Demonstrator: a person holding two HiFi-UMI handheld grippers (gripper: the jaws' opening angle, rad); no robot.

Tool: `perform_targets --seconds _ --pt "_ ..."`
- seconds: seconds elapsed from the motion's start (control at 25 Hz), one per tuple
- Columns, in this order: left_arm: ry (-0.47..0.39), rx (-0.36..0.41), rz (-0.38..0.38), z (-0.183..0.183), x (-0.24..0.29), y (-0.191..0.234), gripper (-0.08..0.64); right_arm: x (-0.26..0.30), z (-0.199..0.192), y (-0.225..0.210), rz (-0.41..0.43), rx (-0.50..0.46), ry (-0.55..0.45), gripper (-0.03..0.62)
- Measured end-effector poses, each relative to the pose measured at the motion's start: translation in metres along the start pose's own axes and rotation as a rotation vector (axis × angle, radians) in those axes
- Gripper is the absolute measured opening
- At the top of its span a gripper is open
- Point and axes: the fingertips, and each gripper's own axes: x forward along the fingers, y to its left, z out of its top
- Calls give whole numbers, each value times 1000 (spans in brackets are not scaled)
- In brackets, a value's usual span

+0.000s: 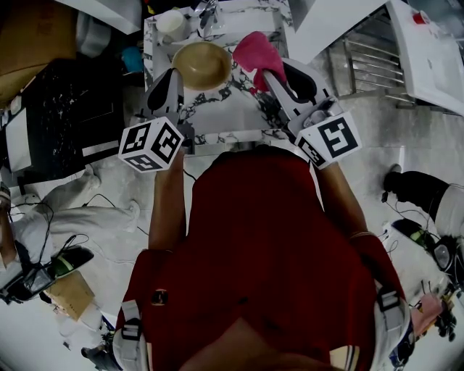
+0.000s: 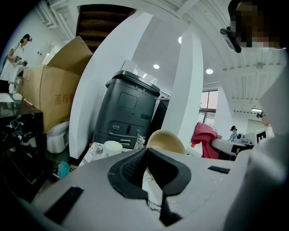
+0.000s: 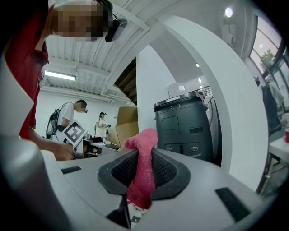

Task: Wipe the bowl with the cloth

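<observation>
The person in the red shirt stands at a small marble-topped table with a gripper in each hand, both reaching out over the tabletop. The left gripper has its jaws drawn together, and as far as I can see they pinch the near left rim of the tan bowl. The bowl sits over the middle of the table, tipped so its hollow faces back toward the person. In the left gripper view, the left gripper comes to a point right at the bowl's lower edge, and the bowl rises behind it like a dome. The right gripper is clamped on the pink cloth, which bunches up just to the right of the bowl, close to its rim. I cannot tell whether cloth and bowl are touching. In the right gripper view, the cloth is squeezed between the dark pads of the right gripper, with one end poking above the tips and the other hanging below. A white cup stands at the table's far left corner, and a dark grey machine stands beyond the table.
</observation>
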Motion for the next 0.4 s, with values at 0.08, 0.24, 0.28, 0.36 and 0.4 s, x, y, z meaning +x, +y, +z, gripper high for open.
perform_targets --seconds 0.08,0.24,0.28,0.36,0.4 --pt "2 -2 0 -1 1 0 12 0 0 -1 -3 2 -2 71" --pt "1 -4 -2 -2 0 0 12 -1 0 -1 -6 0 -6 71" --pt "1 -6 -2 -3 0 0 12 -1 -1 -1 -8 0 -7 71" --pt "1 -9 -2 -4 1 0 12 -1 -1 -2 -11 0 -8 71" --pt "1 -11 -2 -4 1 0 12 -2 -1 -3 -13 0 -9 71"
